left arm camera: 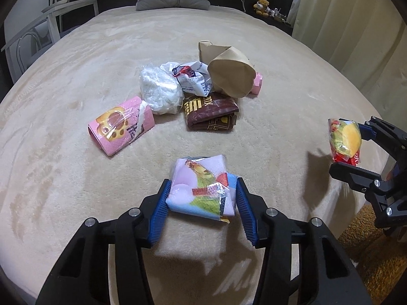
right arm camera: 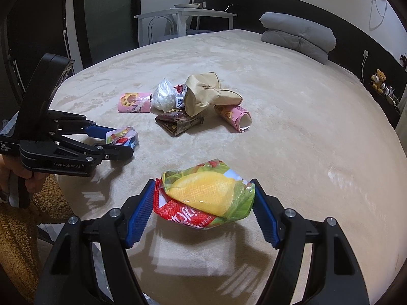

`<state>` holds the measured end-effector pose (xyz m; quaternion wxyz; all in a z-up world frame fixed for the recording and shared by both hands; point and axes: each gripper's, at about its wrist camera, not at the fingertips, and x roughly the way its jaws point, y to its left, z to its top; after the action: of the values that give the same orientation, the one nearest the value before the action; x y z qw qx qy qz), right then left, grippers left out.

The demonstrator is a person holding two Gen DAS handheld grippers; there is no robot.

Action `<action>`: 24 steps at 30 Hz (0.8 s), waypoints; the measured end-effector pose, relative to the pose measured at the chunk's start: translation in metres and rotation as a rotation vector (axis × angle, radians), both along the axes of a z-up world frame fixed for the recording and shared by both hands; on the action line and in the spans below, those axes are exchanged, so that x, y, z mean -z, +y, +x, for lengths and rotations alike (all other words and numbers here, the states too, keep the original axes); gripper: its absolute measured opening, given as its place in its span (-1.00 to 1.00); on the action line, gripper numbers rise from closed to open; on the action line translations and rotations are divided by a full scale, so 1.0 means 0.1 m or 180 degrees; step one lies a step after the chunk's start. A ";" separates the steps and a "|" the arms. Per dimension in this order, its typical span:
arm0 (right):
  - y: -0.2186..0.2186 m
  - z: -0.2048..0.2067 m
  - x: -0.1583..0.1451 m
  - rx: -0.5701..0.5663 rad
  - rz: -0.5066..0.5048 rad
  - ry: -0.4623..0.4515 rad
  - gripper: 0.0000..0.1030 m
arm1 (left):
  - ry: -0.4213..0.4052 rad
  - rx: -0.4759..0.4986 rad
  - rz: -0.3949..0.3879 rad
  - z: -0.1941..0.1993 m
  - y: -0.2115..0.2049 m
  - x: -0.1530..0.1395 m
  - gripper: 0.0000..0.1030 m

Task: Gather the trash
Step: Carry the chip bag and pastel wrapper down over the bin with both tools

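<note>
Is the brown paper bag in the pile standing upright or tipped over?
Tipped over: the brown paper bag lies crumpled on its side, leaning on the other wrappers on the bed.

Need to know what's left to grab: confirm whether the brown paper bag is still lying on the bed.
Yes, the brown paper bag lies in the pile on the bed, with no hand-held gripper touching it.

We see a soft, plush cloth blanket (left arm camera: pixel 76 81), matt. The pink snack wrapper (left arm camera: pixel 201 188) and the red-green chip bag (right arm camera: pixel 207 198) are glossy crinkled plastic film. The brown bag (left arm camera: pixel 230 76) looks like matt creased paper. The gripper pads (left arm camera: pixel 159 208) are ribbed blue plastic.
</note>
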<state>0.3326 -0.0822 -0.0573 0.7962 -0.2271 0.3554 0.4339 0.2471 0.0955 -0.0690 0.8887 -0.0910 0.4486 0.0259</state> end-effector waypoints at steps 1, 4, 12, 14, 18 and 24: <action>0.00 0.00 0.00 0.0007 0.0000 0.0001 0.40 | -0.0010 0.0008 0.0003 -0.01 0.00 -0.01 -0.05; -0.01 0.01 0.01 0.0027 -0.0005 0.0001 0.40 | -0.0034 0.0003 0.0005 -0.02 -0.02 -0.02 -0.05; -0.04 -0.05 -0.05 0.0145 0.0079 0.0041 0.40 | -0.0236 0.0018 -0.0048 -0.16 -0.08 -0.16 -0.05; -0.06 -0.09 -0.07 0.0183 0.0112 0.0047 0.40 | -0.0291 0.0023 -0.0084 -0.22 -0.10 -0.21 -0.05; -0.12 -0.19 -0.14 0.0257 0.0182 0.0038 0.40 | -0.0424 0.0030 -0.0121 -0.38 -0.16 -0.30 -0.05; -0.27 -0.41 -0.23 0.0387 0.0348 0.0064 0.40 | -0.0678 0.0089 -0.0158 -0.70 -0.31 -0.46 -0.05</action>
<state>0.2914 -0.1094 -0.0348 0.8286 -0.1569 0.3523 0.4058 0.1769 0.0648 -0.0230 0.9291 -0.1089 0.3534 -0.0075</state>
